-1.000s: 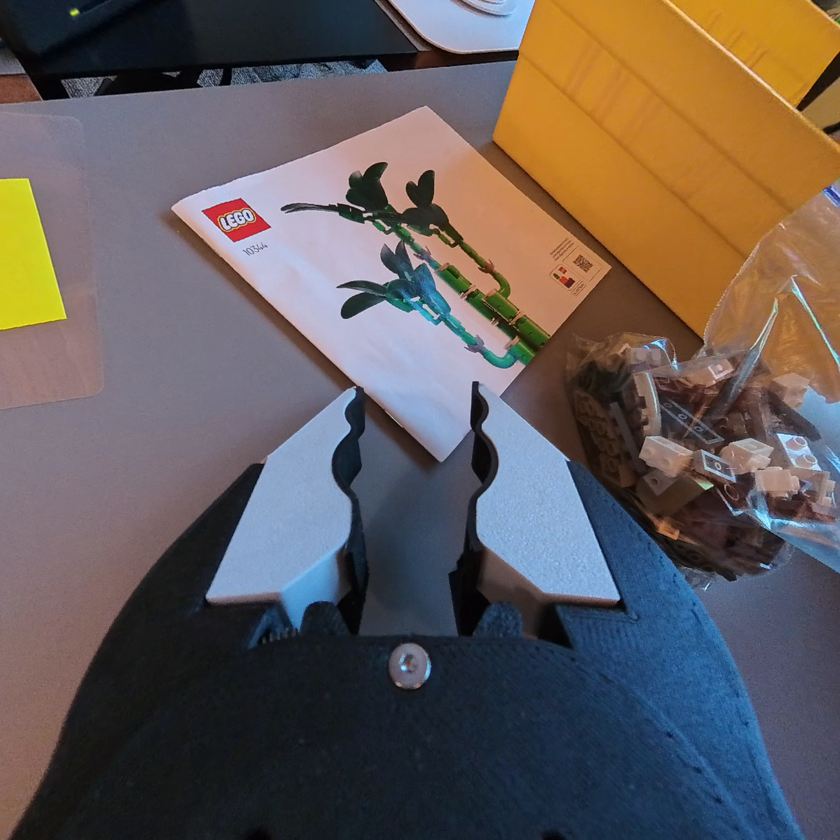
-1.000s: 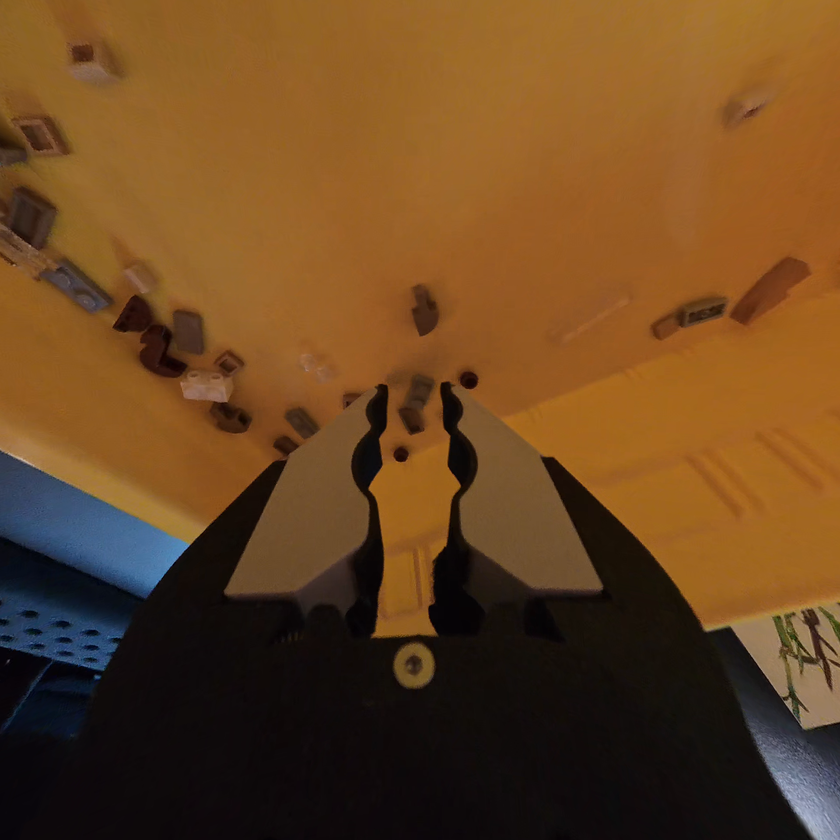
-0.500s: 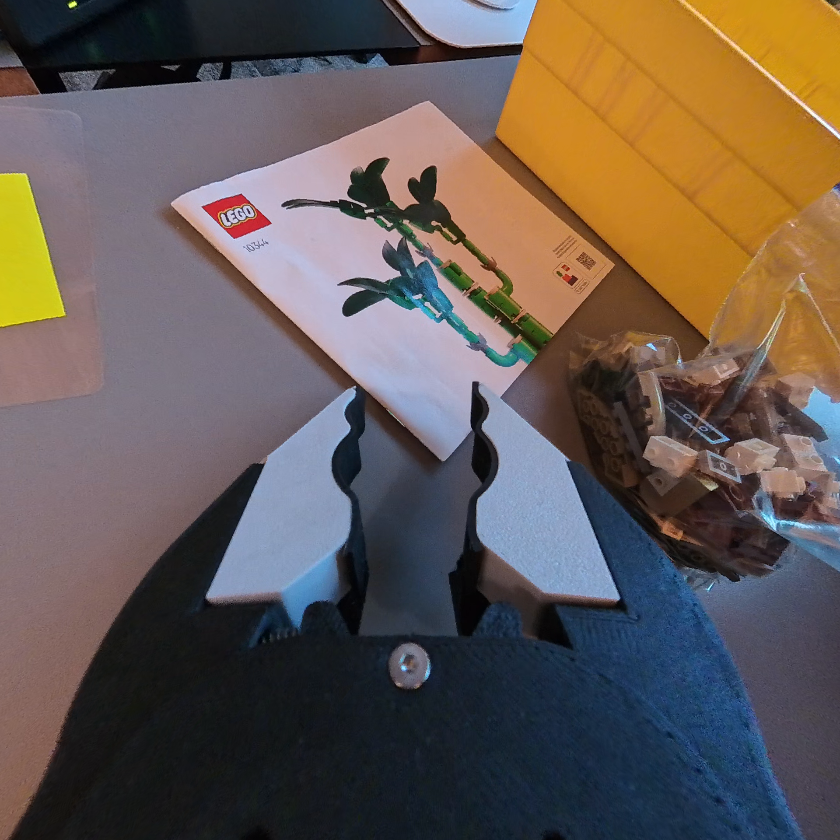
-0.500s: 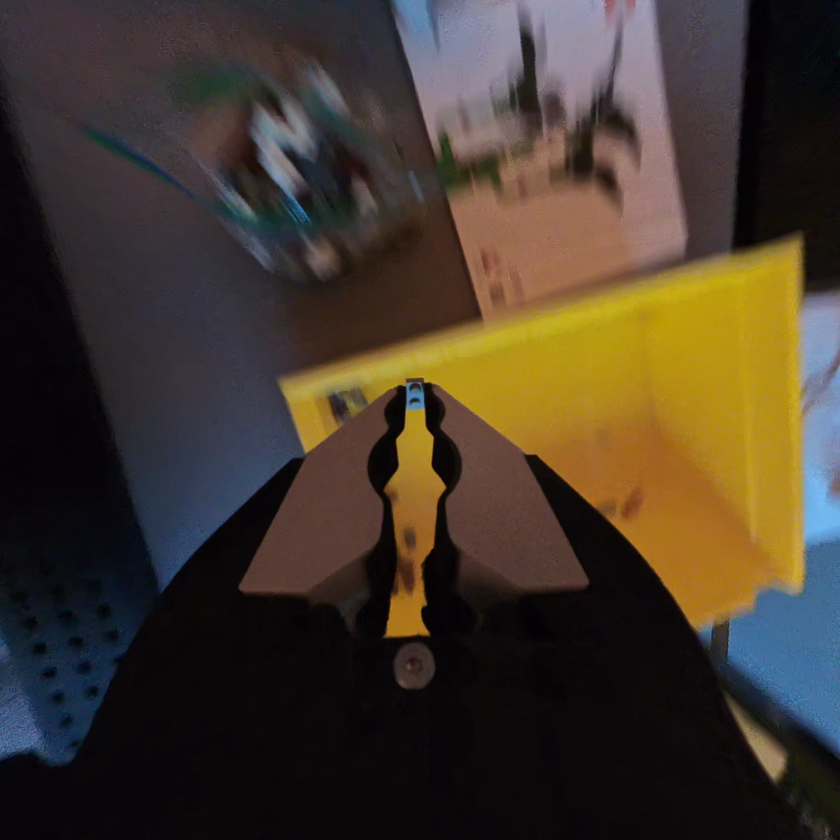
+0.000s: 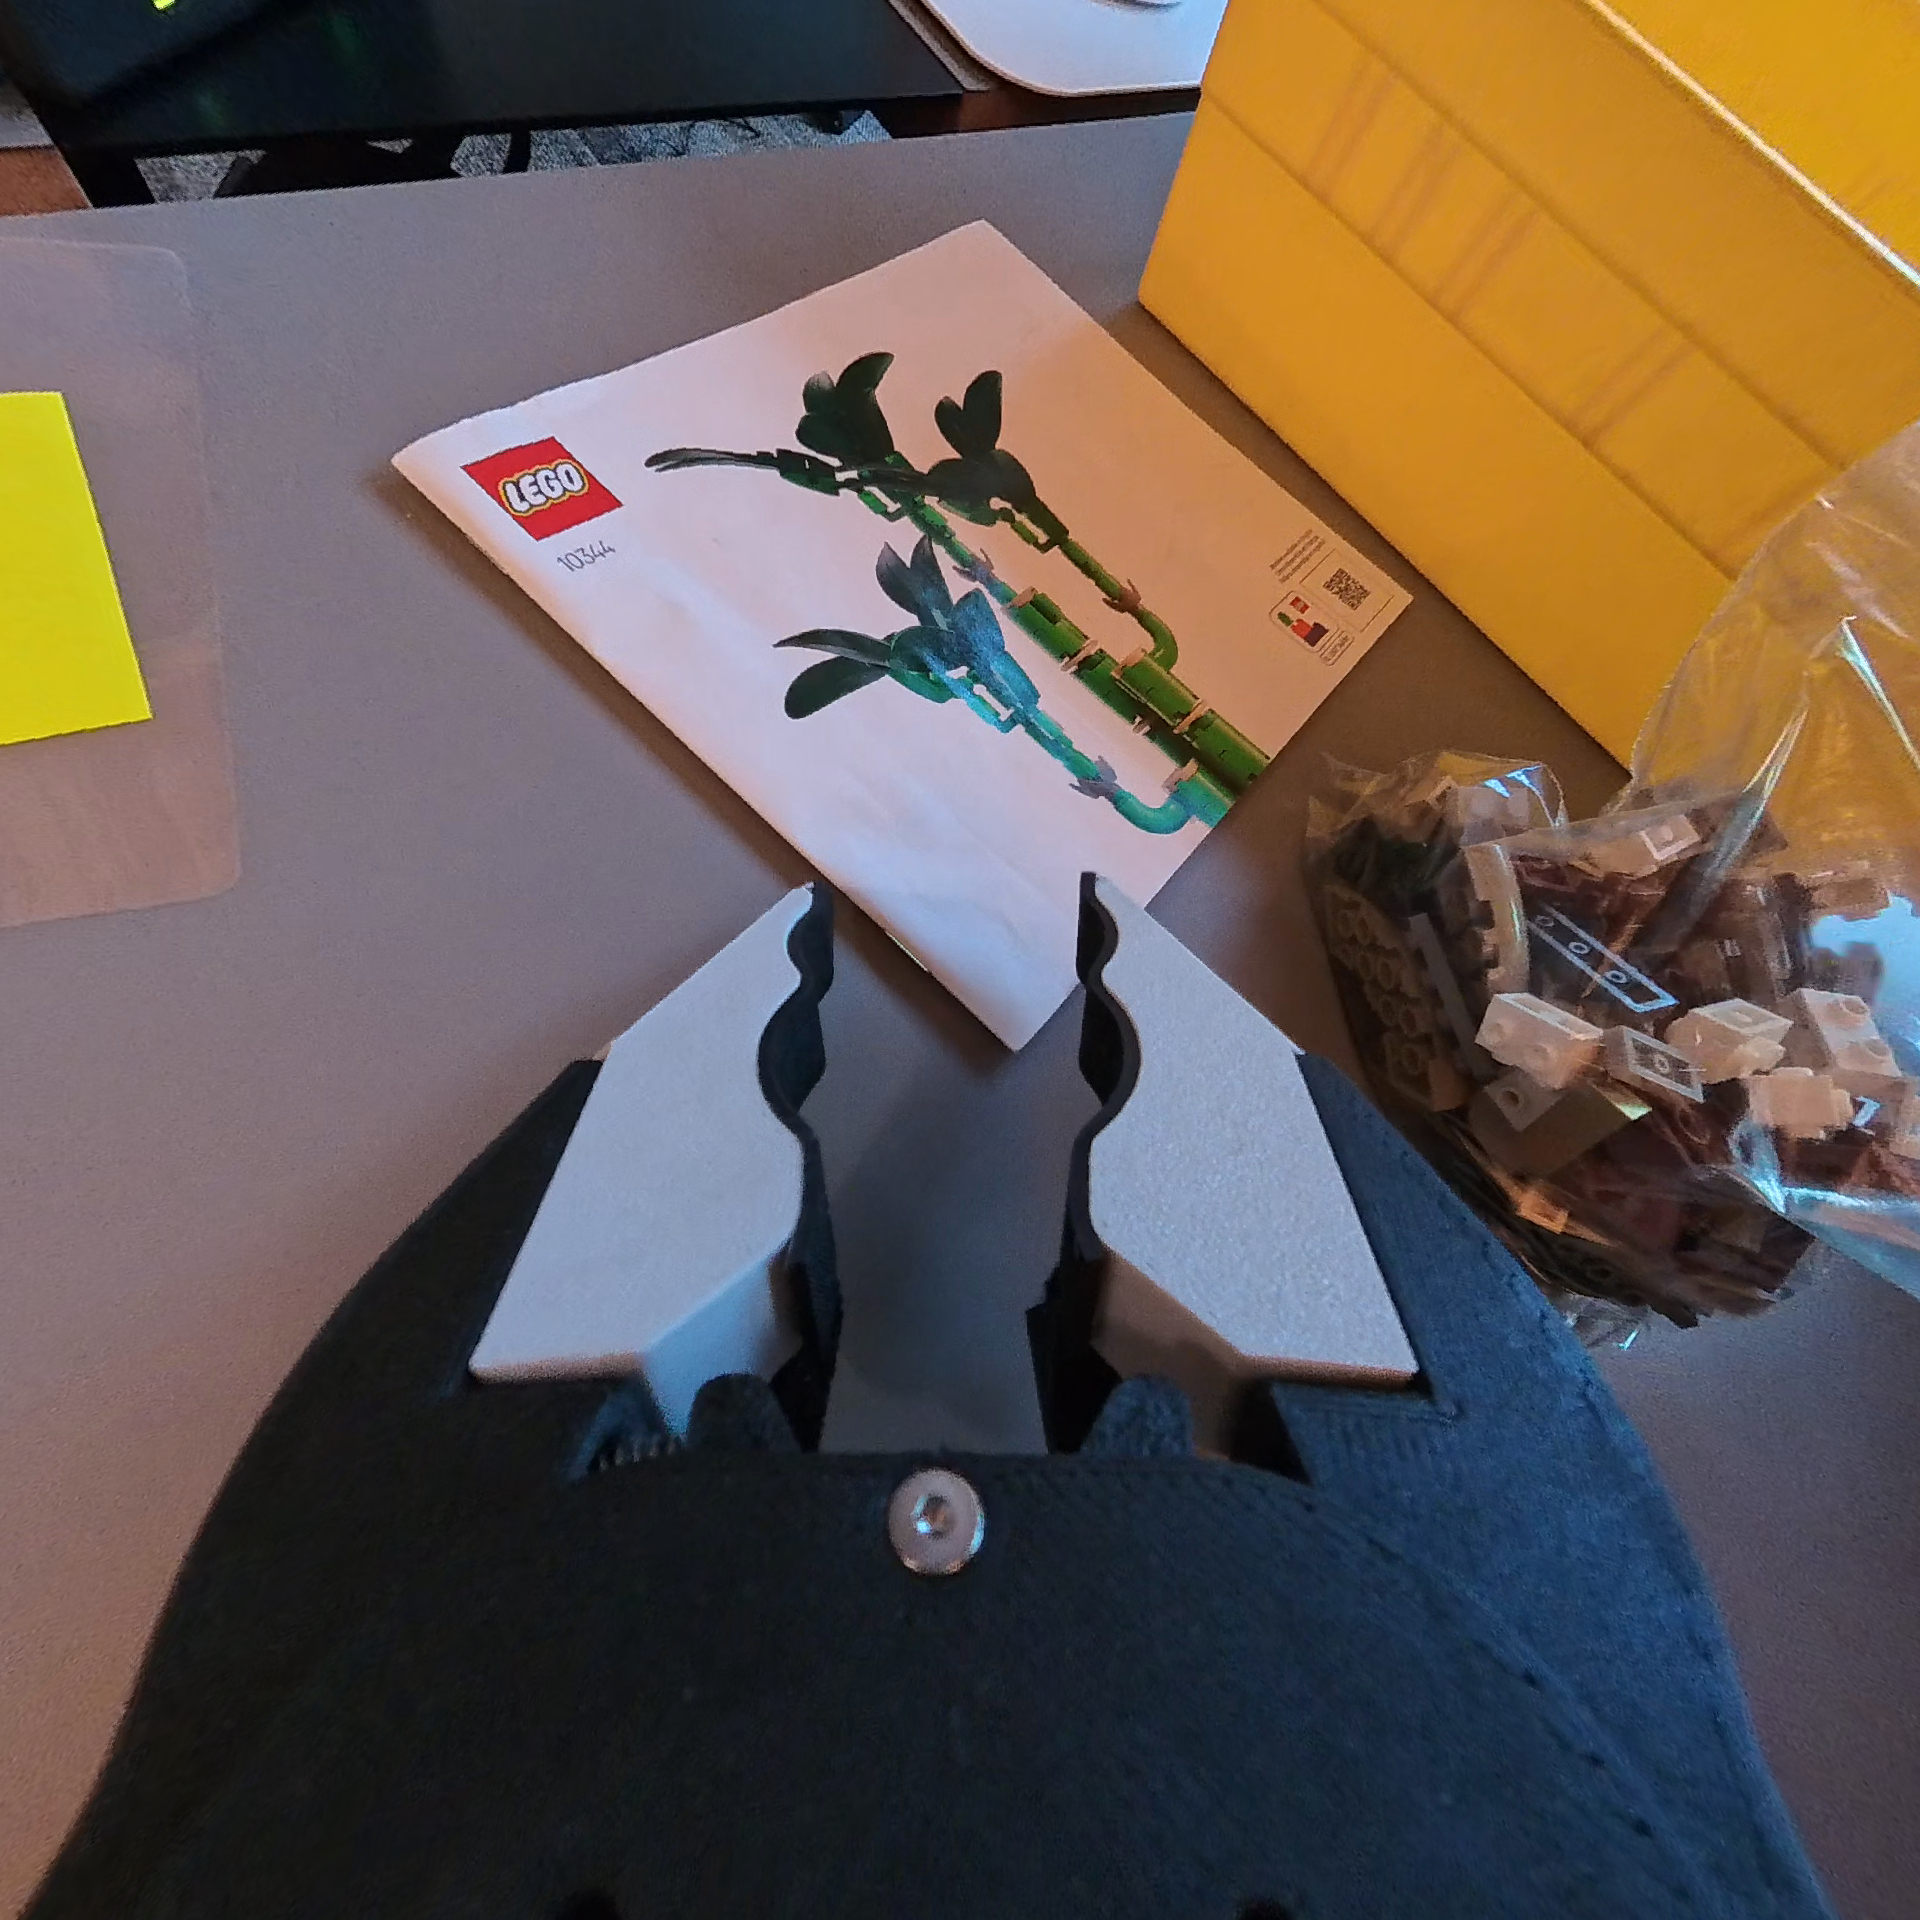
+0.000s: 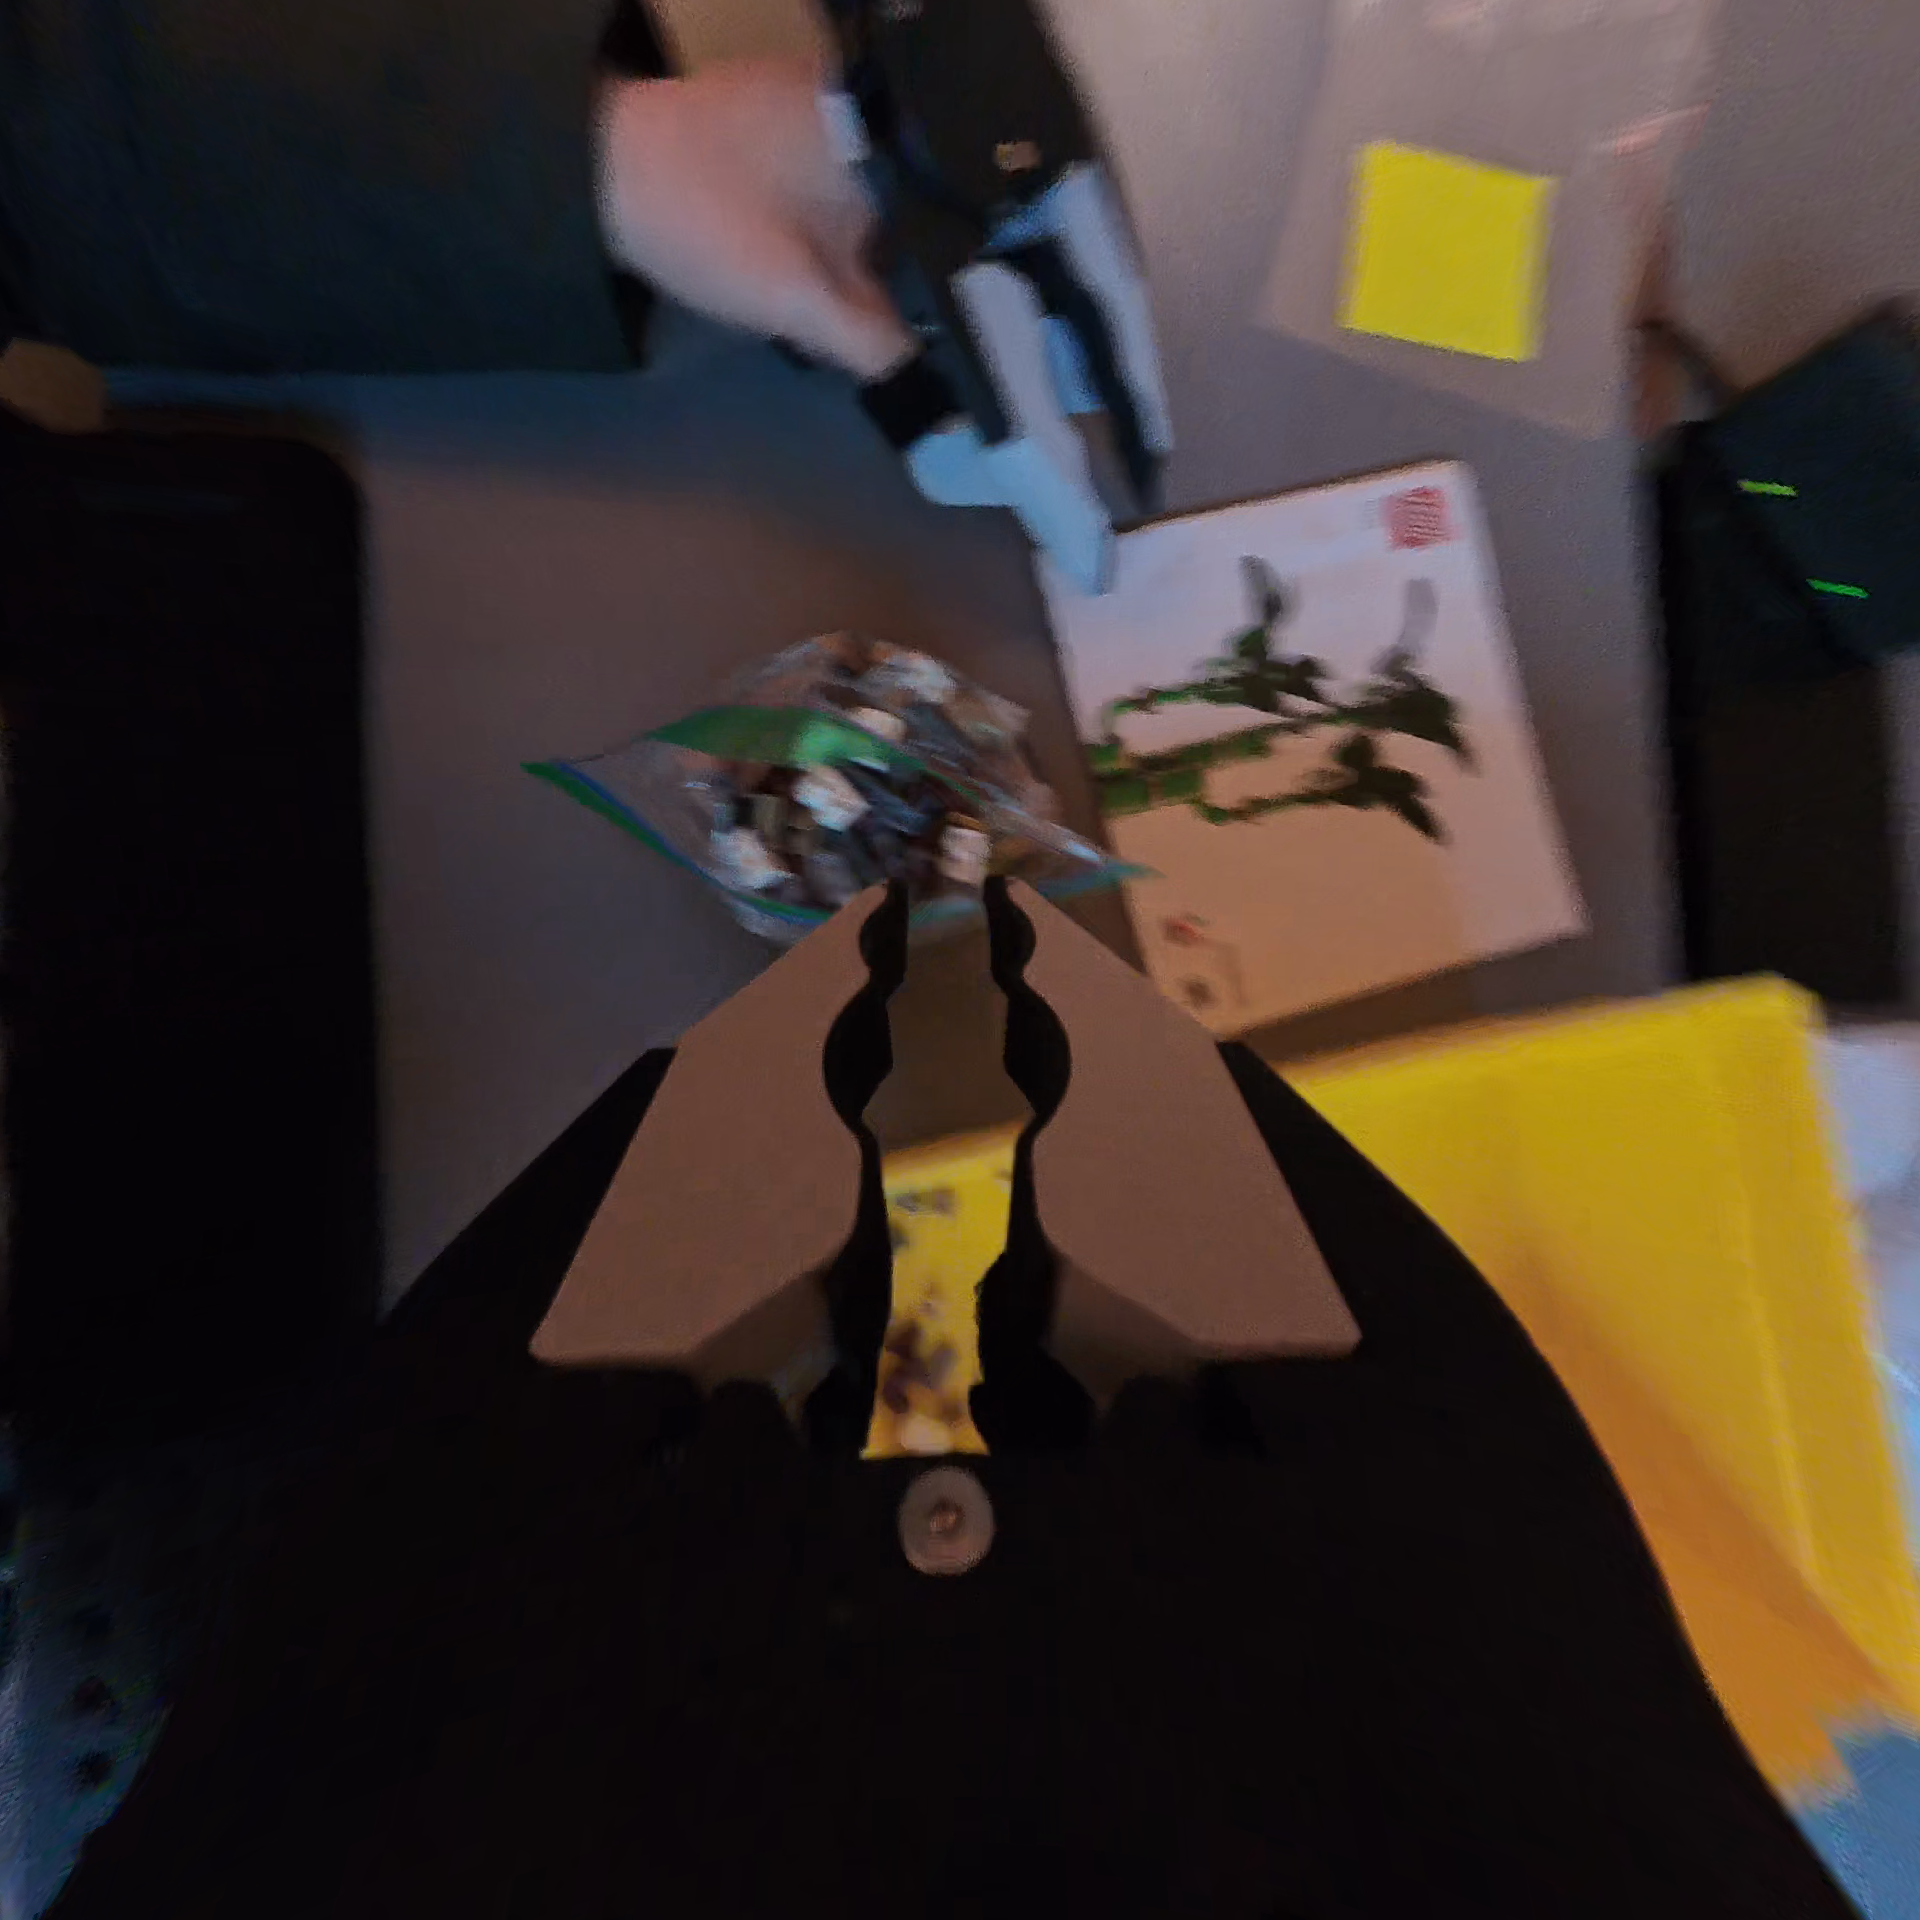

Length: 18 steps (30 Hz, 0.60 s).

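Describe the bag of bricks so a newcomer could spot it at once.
Start at the big yellow box at the far right of the grey table. Just in front of it, right of the white instruction booklet, lies the clear plastic bag. It is the only crumpled, see-through thing there, packed with small brown, dark and white bricks.

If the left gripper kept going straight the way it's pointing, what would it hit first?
Probably the booklet. The left gripper, open and empty, points at its near corner, low over the table. The bag of bricks lies off to its right, out of that line. Height above the table is unclear.
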Available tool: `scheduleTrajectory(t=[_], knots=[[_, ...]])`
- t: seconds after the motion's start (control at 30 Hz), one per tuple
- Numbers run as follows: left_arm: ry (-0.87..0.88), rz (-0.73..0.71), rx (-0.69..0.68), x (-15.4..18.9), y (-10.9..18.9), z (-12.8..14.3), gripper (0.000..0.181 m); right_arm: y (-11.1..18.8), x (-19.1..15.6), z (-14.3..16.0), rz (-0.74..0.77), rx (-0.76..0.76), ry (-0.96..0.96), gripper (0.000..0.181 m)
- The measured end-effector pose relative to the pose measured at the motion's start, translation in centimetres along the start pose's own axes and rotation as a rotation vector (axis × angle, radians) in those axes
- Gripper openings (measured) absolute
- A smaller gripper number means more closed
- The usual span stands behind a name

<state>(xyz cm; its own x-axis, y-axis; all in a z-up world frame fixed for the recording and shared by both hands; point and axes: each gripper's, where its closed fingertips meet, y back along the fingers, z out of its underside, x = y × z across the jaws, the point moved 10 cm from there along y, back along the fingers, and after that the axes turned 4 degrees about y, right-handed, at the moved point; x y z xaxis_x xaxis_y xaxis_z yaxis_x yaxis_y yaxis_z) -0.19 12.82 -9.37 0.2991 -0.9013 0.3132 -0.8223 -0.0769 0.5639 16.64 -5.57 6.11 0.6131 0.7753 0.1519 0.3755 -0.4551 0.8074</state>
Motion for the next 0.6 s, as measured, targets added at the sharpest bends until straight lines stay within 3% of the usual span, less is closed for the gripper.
scheduleTrajectory(t=[0.1,0.23,0.3,0.53,0.6], knots=[[-0.008,-0.005,-0.007,0.1,-0.1,0.0,0.046,2.3,3.0,3.8,0.242,-0.136,-0.02,0.017],[-0.015,-0.01,-0.006,0.1,-0.1,0.0,0.046,-0.8,6.0,11.6,0.183,-0.507,-0.225,0.025],[-0.013,-0.009,-0.004,0.1,-0.1,0.0,0.046,-2.6,6.2,14.2,0.133,-0.581,-0.262,0.028],[-0.012,-0.011,0.002,0.0,0.0,0.0,0.046,-4.4,6.6,17.3,0.12,-0.682,-0.316,0.028],[-0.015,-0.013,0.001,0.0,0.0,0.0,0.046,-4.6,6.4,17.4,0.085,-0.662,-0.32,0.01]])
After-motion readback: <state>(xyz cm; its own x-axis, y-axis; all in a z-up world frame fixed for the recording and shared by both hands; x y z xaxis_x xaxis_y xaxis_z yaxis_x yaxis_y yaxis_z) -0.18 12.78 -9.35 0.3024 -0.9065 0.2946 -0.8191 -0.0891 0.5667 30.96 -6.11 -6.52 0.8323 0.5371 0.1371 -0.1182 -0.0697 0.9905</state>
